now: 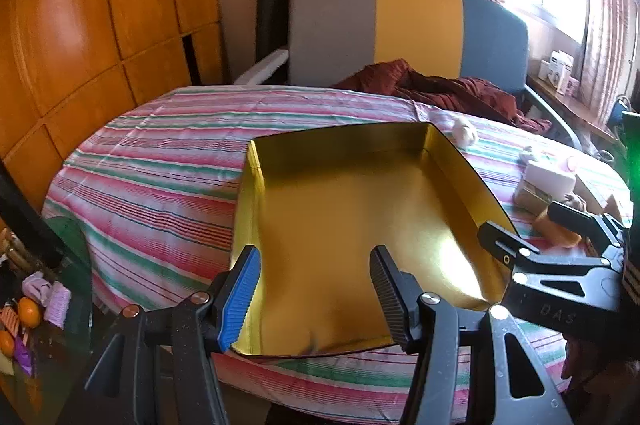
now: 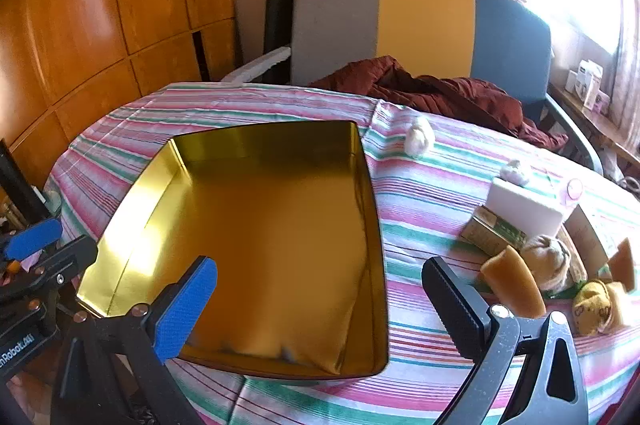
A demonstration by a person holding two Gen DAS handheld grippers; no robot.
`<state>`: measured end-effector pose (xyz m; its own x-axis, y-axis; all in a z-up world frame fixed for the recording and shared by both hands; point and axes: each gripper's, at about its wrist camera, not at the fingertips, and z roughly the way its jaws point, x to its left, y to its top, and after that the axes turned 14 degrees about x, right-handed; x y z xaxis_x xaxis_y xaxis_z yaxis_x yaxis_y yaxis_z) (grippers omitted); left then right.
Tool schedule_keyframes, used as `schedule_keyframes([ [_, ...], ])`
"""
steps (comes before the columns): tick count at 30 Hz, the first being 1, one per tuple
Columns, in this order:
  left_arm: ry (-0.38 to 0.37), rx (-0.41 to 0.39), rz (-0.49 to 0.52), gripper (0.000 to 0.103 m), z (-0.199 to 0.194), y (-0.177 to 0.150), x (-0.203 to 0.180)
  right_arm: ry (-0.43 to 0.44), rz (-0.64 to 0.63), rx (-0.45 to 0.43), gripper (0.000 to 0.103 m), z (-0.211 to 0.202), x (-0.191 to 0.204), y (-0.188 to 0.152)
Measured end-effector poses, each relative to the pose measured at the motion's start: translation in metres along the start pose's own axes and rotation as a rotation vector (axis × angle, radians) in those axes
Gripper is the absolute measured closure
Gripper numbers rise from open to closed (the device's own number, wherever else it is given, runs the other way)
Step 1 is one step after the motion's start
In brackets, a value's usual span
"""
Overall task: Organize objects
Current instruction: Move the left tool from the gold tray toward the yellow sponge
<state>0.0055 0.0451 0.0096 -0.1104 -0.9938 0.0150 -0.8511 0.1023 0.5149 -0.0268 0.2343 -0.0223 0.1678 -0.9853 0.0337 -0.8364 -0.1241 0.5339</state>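
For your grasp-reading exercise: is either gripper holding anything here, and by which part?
Nothing is held. The left gripper and the right gripper both stand open above the empty gold tin.

The big tin box is shiny gold inside. It sits on a cloth with pink, green and white stripes. The chair behind has three colours: grey, yellow and blue. A dark red cloth lies there. Each tongs has one blue pad and one black pad.
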Motion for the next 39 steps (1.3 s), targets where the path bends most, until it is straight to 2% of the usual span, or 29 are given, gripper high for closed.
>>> schedule_keyframes([
  [3,-0.043,0.017,-0.003,0.045,0.005,0.000,-0.002,-0.005,0.016,0.003,0.000,0.001,-0.008,-0.002],
  [9,-0.069,0.032,0.014,0.044,0.011,0.004,-0.008,-0.010,0.065,0.009,0.000,0.002,-0.029,-0.006],
  [14,-0.091,0.046,0.025,0.038,0.014,0.005,-0.011,-0.013,0.111,0.000,0.000,-0.003,-0.052,-0.011],
  [18,-0.103,0.085,0.032,0.037,0.023,0.007,-0.018,-0.020,0.150,-0.014,0.000,-0.010,-0.074,-0.015],
  [24,-0.159,0.138,0.044,0.037,0.031,0.007,-0.024,-0.036,0.237,-0.011,0.000,-0.022,-0.118,-0.027],
  [32,-0.274,0.117,0.200,0.037,0.019,0.015,-0.069,-0.097,0.408,0.031,0.000,-0.030,-0.191,-0.060],
  [39,-0.345,0.091,0.404,0.037,0.009,0.025,-0.140,-0.121,0.502,0.048,0.000,-0.035,-0.226,-0.075],
])
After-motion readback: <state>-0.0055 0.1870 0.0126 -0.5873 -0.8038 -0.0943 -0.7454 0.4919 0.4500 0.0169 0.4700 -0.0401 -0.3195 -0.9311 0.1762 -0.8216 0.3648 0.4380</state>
